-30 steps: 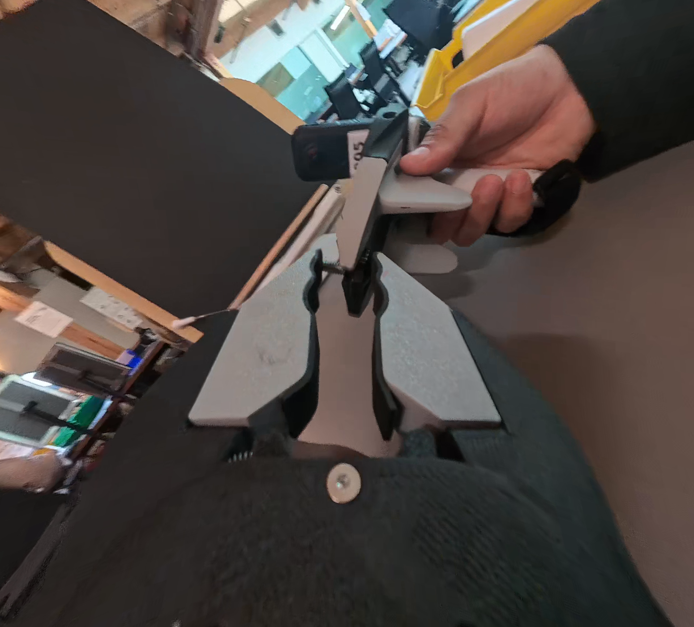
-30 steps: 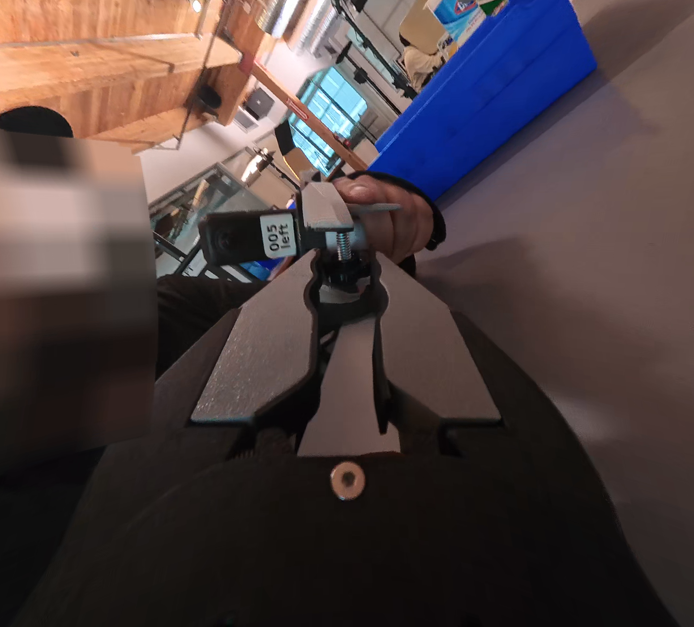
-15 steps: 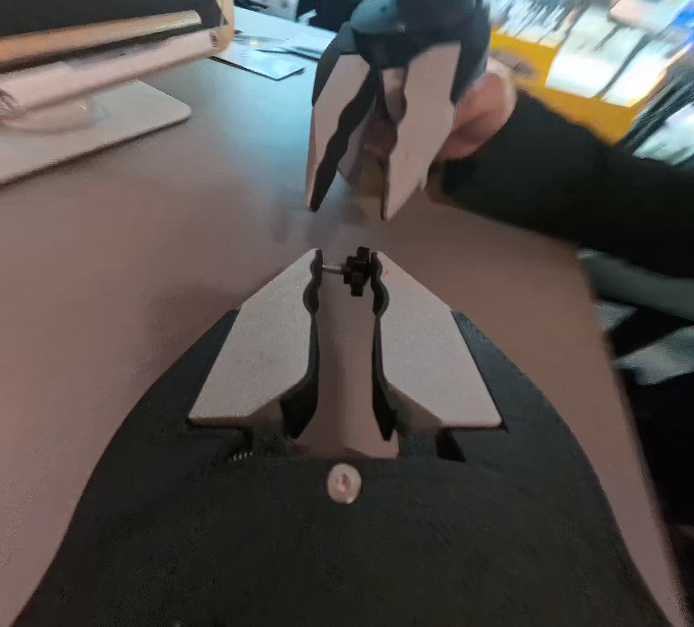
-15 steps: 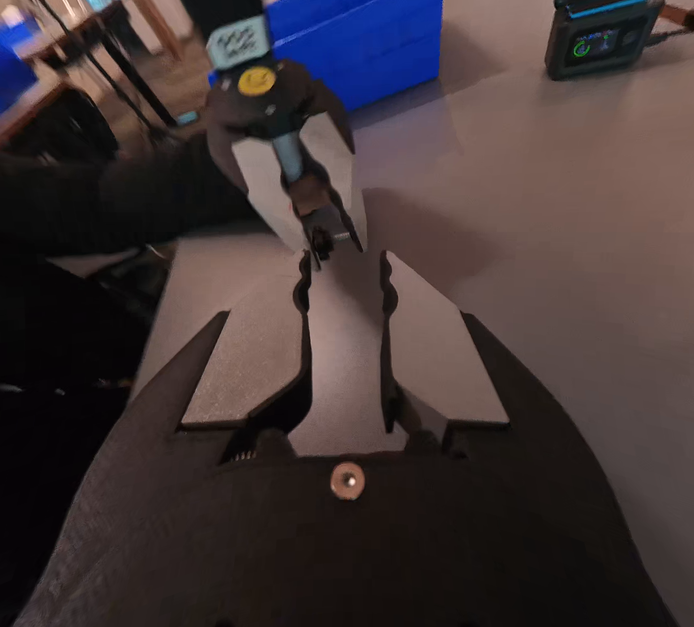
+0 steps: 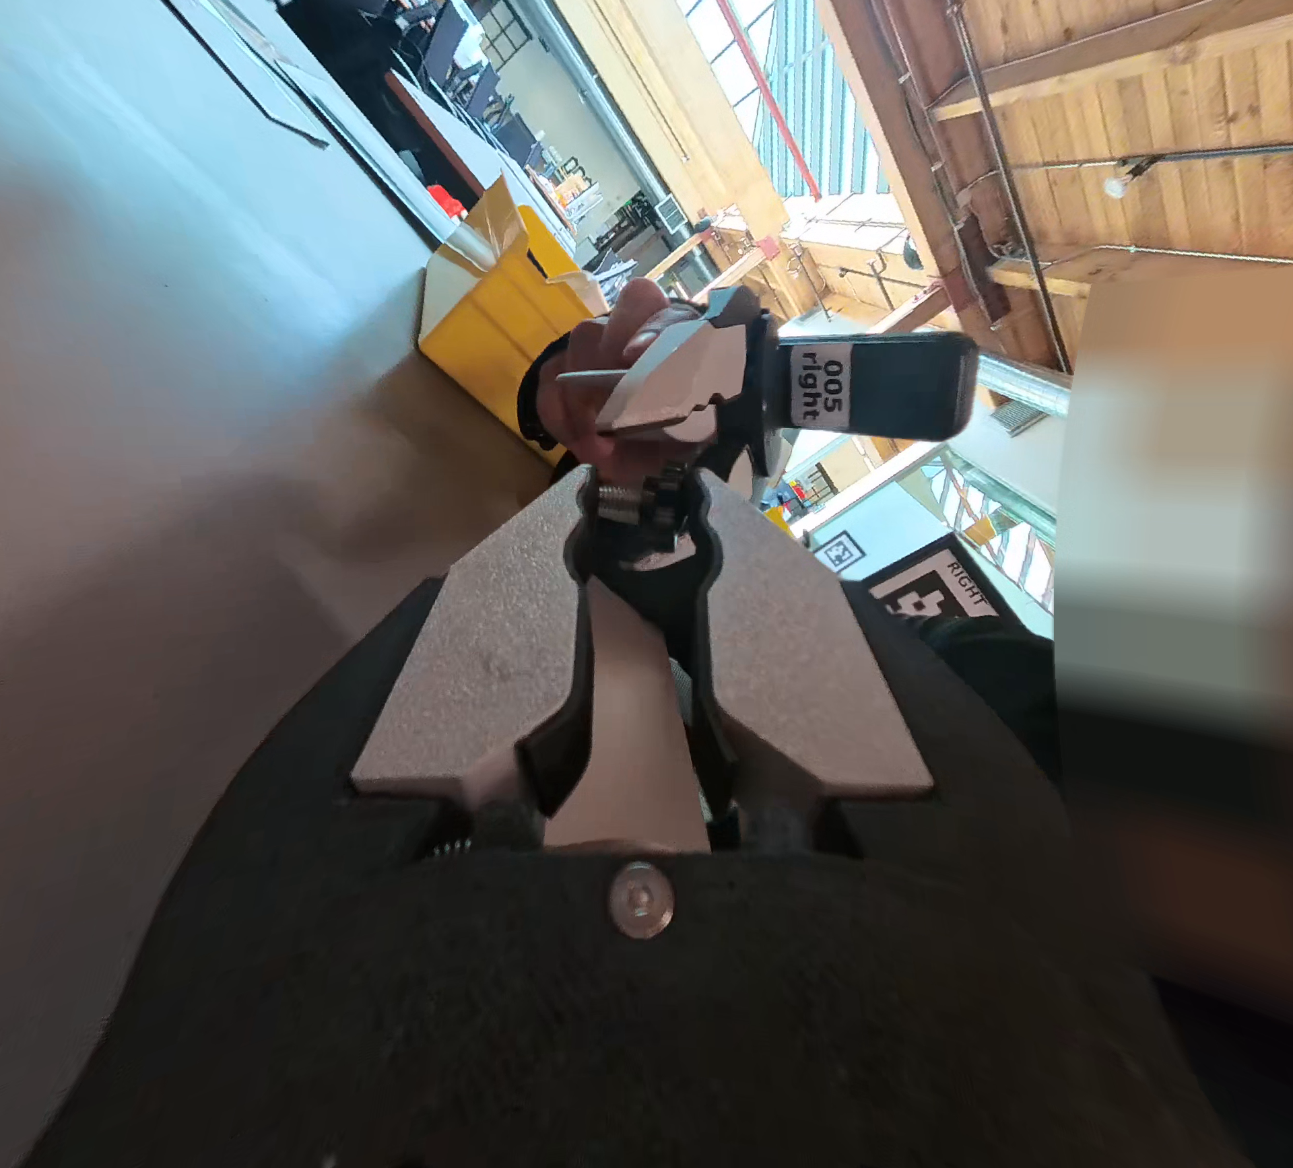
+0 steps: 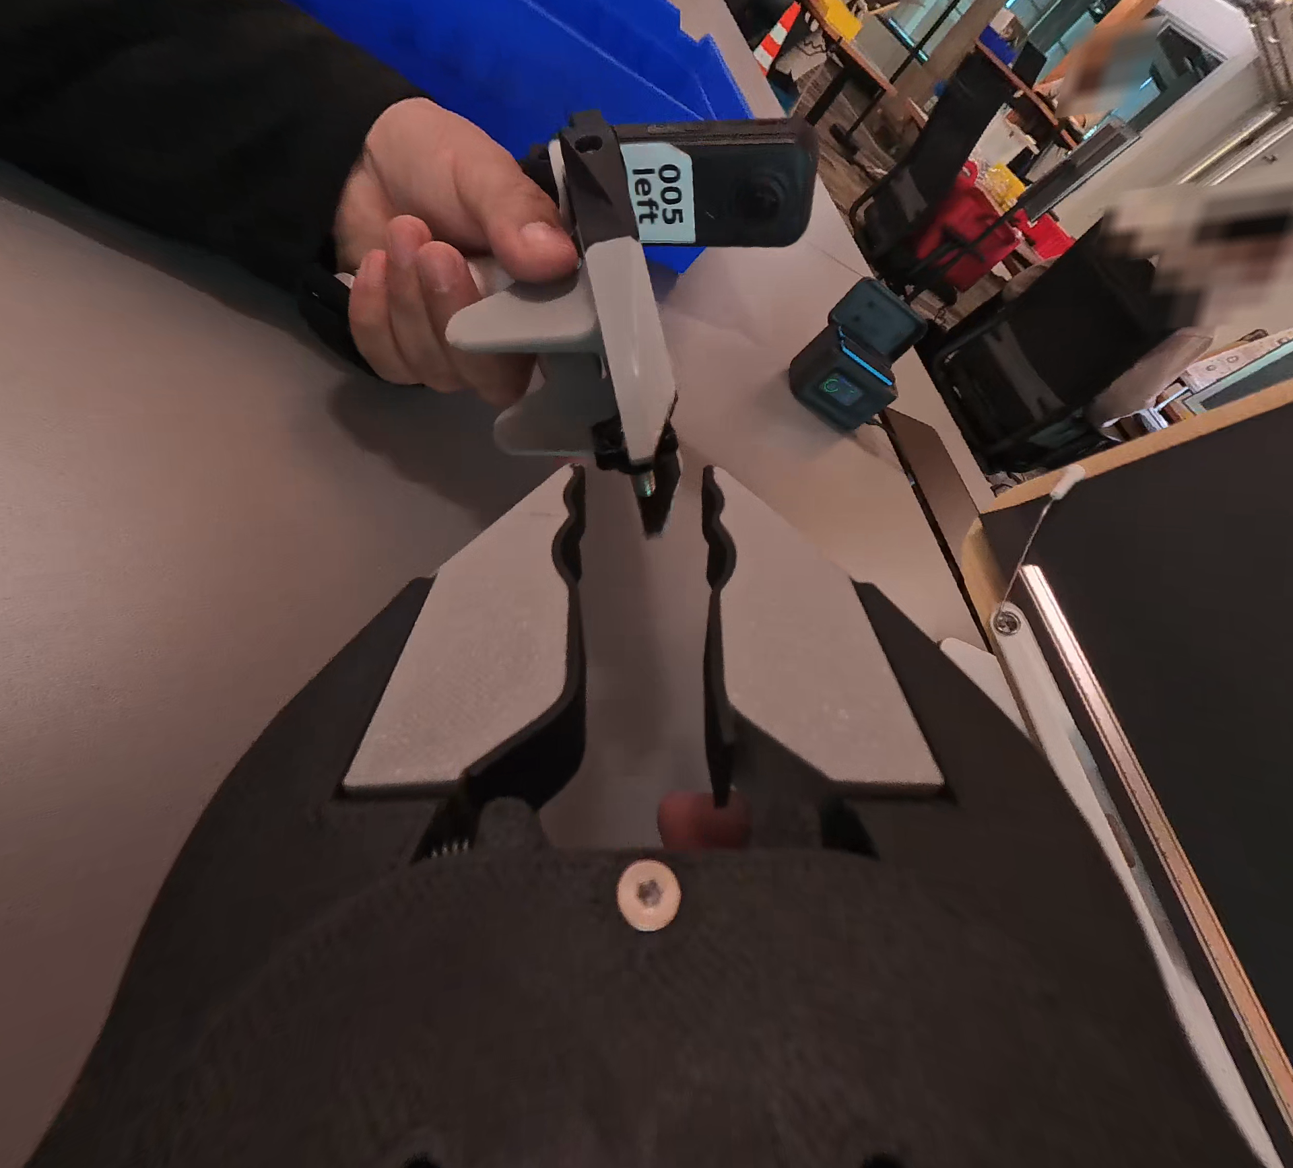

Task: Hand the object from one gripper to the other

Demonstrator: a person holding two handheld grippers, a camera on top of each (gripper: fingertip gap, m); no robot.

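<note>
Left hand-held gripper (image 5: 642,494): clamped on a knob screw (image 5: 619,501), the silver thread and black knob spanning the gap between its two tips.
Right hand-held gripper (image 6: 640,480): fingers apart, a wide gap between the tips, gripping nothing.
Task object, location: the knob screw is in the air above the counter (image 6: 140,505), at the tip of the left hand-held gripper. In the right wrist view that tip sits edge-on between the parted right fingertips, the thread end pointing toward the camera.
Contact, right fingers to screw: none visible in the right wrist view; open space shows on both sides of the screw.
Orientation: the two hand-held grippers meet tip to tip, turned roughly crosswise to each other.
Left hand (image 6: 434,267): wrapped round the left handle, dark sleeve behind it.
Right hand (image 5: 595,379): wrapped round the right handle, partly hidden by the gripper body.
Blue bin (image 6: 490,15): on the counter, behind the left hand.
Yellow bin (image 5: 504,330): on the counter, behind the right hand.
Small dark case with lit screen (image 6: 850,365): lid raised, standing on the counter near its far edge.
Black panel (image 6: 1189,645): wood-edged, at the right of the right wrist view.
</note>
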